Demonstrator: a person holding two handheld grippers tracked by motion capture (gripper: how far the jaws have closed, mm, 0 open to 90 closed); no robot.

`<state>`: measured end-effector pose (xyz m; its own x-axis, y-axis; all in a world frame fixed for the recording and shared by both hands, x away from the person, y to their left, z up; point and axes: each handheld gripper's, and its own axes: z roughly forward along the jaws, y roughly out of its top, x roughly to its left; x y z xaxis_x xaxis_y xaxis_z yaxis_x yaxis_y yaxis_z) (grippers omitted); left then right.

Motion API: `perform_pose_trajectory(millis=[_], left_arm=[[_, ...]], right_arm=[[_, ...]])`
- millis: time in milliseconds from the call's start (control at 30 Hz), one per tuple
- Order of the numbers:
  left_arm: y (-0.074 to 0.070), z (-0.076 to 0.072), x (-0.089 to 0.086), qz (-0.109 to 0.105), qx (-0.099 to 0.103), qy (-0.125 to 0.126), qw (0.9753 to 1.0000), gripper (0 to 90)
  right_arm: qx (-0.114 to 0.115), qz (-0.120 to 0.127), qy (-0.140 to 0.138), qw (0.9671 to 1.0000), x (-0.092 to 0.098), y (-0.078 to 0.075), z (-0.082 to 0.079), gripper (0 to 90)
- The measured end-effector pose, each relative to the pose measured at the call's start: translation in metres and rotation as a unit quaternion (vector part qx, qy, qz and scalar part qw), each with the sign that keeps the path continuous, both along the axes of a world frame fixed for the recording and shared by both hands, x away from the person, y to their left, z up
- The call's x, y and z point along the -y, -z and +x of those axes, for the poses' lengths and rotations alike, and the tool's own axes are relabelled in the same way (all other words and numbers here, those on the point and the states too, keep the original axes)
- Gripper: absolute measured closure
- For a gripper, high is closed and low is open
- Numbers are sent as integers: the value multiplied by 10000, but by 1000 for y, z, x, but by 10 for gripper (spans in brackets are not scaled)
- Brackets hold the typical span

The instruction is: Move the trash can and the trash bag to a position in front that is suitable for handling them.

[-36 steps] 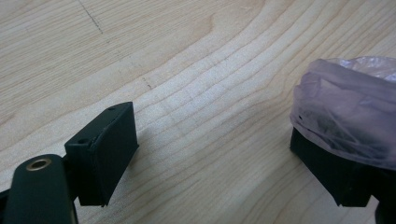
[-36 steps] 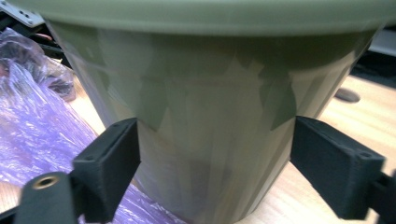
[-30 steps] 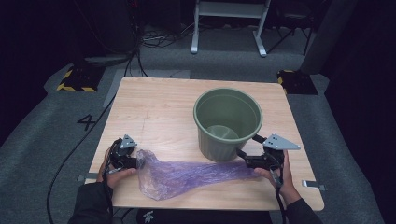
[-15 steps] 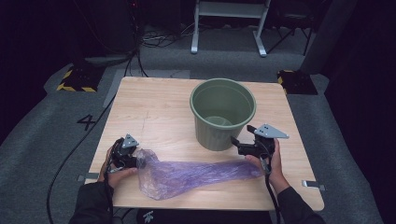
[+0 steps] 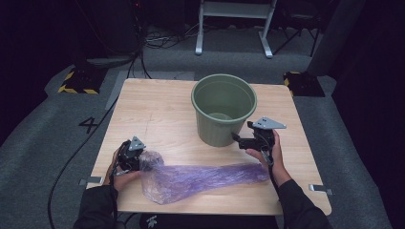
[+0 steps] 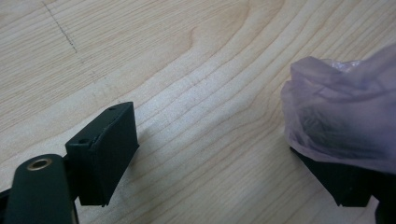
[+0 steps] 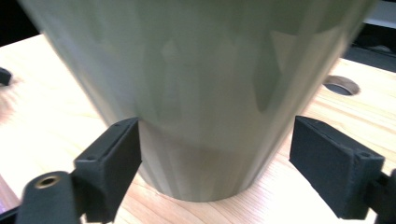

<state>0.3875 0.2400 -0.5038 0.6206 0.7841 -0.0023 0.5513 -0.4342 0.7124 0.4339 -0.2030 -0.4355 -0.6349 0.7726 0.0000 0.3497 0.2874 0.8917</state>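
A white "4" (image 5: 89, 125) is marked on the grey floor (image 5: 43, 143) left of my wooden table (image 5: 157, 109); black-and-yellow hazard tape edges two floor blocks in the dark room. The green bucket (image 5: 223, 109) stands upright right of the table's middle, and the purple bag (image 5: 191, 179) lies stretched along the near edge. My right gripper (image 5: 239, 139) points at the bucket's base, jaws wide apart. My left gripper (image 5: 139, 162) sits low at the bag's left end, jaws spread, film draped over one.
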Motion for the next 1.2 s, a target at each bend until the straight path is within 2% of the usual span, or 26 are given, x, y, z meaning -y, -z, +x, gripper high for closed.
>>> perform_pose_trajectory(millis=[233, 300, 467, 533, 633, 700, 800, 900, 933, 1000, 1100, 1200], left_arm=[[0, 0, 1, -2, -2, 1, 10000, 143], [0, 0, 1, 2, -10, 5, 10000, 143], [0, 0, 1, -9, -2, -27, 10000, 142], [0, 0, 2, -5, -2, -48, 10000, 143], [0, -1, 3, -5, -6, -40, 10000, 143], [0, -1, 4, -16, -4, -23, 10000, 143], [0, -1, 5, -17, -9, -31, 10000, 143], [0, -1, 5, -18, -5, -20, 10000, 143], [0, -1, 5, -14, -8, -10, 10000, 143], [0, 0, 5, 4, -1, 21, 10000, 142], [0, 0, 5, -6, 5, 15, 10000, 143], [0, 0, 5, 1, 0, 17, 10000, 143]], right_arm=[[-41, -46, -139, 9999, -5, 0, 3, 198], [-57, -169, -180, 9997, 0, -3, 1, 202], [126, -247, -350, 9990, 25, -15, -25, 218], [140, -429, -470, 9979, 39, -15, -42, 223], [27, -430, -635, 9970, 56, -10, -64, 284], [-73, -304, -876, 9957, 67, -3, -78, 336], [-219, -433, -1096, 9928, 74, 7, -94, 348], [-333, -340, -1295, 9904, 79, 15, -105, 340], [-374, -377, -1346, 9895, 79, 19, -107, 343], [-408, -639, -1329, 9882, 77, 26, -107, 360], [-406, -936, -1203, 9875, 76, 38, -101, 472], [-506, -993, -1124, 9874, 78, 46, -94, 580]])
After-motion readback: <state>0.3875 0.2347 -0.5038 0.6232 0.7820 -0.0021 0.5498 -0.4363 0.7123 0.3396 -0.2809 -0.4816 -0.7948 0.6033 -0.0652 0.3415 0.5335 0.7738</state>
